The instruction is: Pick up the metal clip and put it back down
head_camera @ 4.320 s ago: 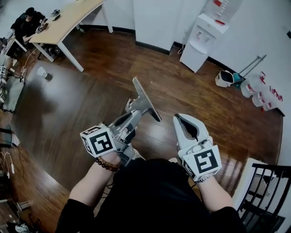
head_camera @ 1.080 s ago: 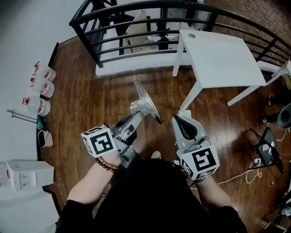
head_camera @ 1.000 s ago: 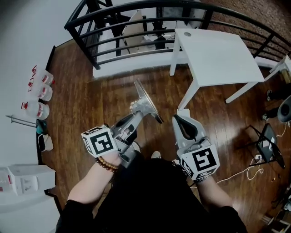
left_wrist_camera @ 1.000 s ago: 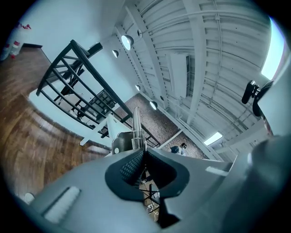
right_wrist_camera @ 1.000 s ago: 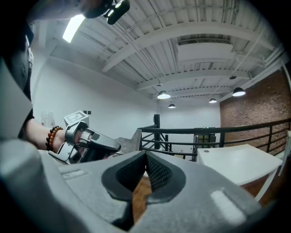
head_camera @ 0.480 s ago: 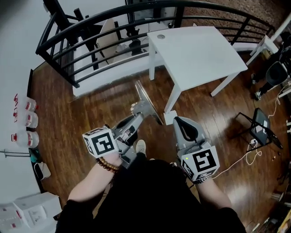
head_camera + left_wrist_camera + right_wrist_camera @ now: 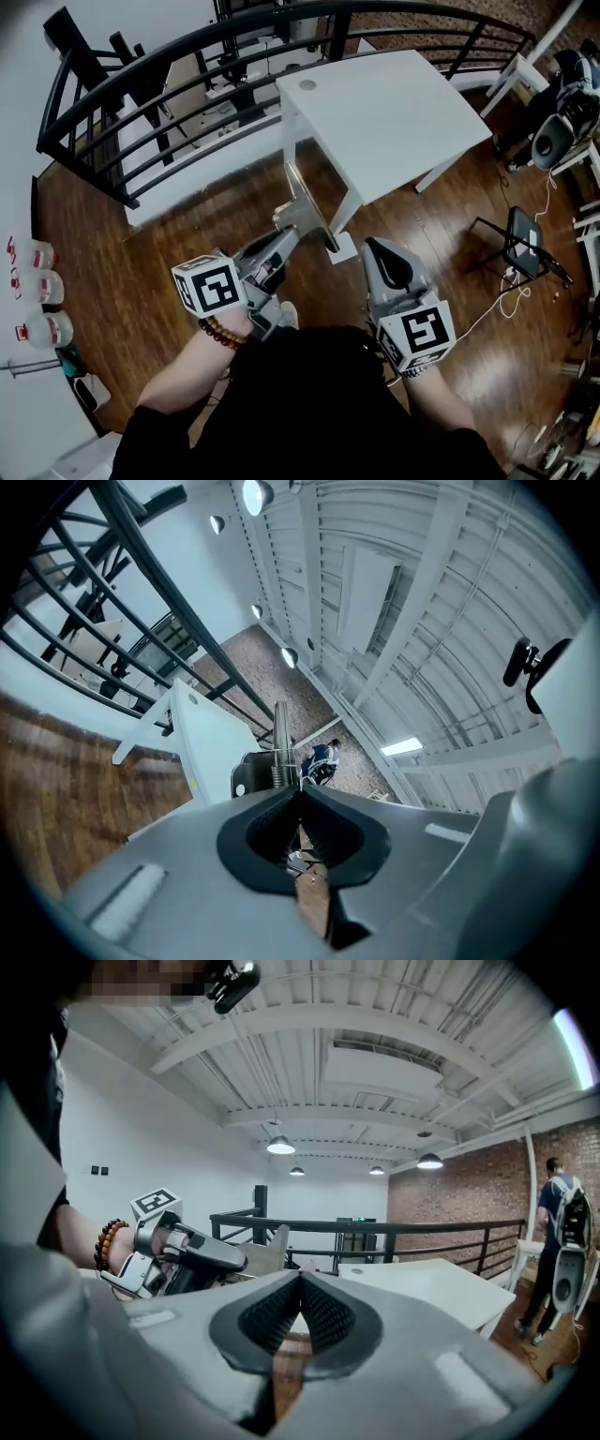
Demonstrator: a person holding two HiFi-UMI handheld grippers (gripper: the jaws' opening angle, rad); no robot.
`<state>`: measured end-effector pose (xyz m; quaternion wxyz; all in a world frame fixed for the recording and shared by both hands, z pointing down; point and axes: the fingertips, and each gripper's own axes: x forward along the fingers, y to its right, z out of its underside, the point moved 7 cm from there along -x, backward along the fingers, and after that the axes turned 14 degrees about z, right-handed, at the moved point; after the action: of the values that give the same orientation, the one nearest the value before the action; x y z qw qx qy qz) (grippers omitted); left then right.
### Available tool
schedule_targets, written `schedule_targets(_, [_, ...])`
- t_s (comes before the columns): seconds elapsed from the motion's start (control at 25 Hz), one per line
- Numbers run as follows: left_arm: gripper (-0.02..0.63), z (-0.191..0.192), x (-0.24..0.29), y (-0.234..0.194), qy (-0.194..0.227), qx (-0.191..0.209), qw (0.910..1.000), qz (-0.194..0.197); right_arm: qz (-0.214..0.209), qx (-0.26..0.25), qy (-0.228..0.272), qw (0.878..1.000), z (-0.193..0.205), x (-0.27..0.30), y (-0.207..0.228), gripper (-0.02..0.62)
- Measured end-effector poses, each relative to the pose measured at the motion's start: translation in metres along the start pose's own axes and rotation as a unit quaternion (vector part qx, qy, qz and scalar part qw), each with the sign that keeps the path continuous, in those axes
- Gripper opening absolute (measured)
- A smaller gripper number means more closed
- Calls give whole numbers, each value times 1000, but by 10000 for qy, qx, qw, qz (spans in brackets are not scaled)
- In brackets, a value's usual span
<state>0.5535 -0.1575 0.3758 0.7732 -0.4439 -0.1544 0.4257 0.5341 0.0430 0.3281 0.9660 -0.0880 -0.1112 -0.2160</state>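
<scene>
**item: metal clip, lifted, not yet set back down**

nearest the camera: two hand-held grippers carried at waist height by one person, a bead bracelet [image 7: 217, 330] on the left wrist.

left gripper [image 7: 284, 234]: jaws pinched narrow on the base of the metal clip [image 7: 309, 202]. its own view showed the pads pressed together, with the clip's spring and plate standing just past the tips.

the clip: a flat grey plate on a sprung base, tilted edge-on. it was held in the air above the wooden floor [image 7: 159, 234] and touched no surface.

right gripper [image 7: 374, 247]: jaws closed together with nothing between them (its own view looked across at the left gripper and the clip beside it). it was carried level with the left one and took no part in the hold.

middle distance: a white table [image 7: 394, 112], its top bare apart from one small round mark near a corner. its near leg stood just beyond the clip.

further off: a black railing [image 7: 187, 52] curving behind the table. plastic bottles [image 7: 37, 286] stood against the wall to the left.

progress, as judged: the pick-up was done and the clip was secure in the left jaws. the second half remained, namely lowering it onto a surface, opening the jaws and drawing clear. the white table looked the likeliest landing place, though nothing confirmed that.
</scene>
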Motion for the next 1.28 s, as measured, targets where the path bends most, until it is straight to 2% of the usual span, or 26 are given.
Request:
schedule_targets(0.32, [25, -10, 34, -25, -171, -208, 9995, 165, 320, 4, -148, 9994, 0, 18, 24, -11])
schedule_targets(0.56, [25, -10, 82, -33, -307, -136, 9993, 158, 362, 108, -118, 9992, 9, 29, 68, -11])
schedule_targets(0.72, [25, -4, 130, -34, -308, -64, 9995, 75, 315, 145, -9, 9994, 15, 35, 116, -11])
schedule_targets(1.04, [25, 21, 248, -24, -149, 98, 9997, -168, 62, 232, 146, 9996, 24, 41, 246, -11])
schedule_targets(1.28, [25, 37, 306, -16, -139, 176, 9995, -227, 18, 438, 144, 9989, 40, 42, 309, -11])
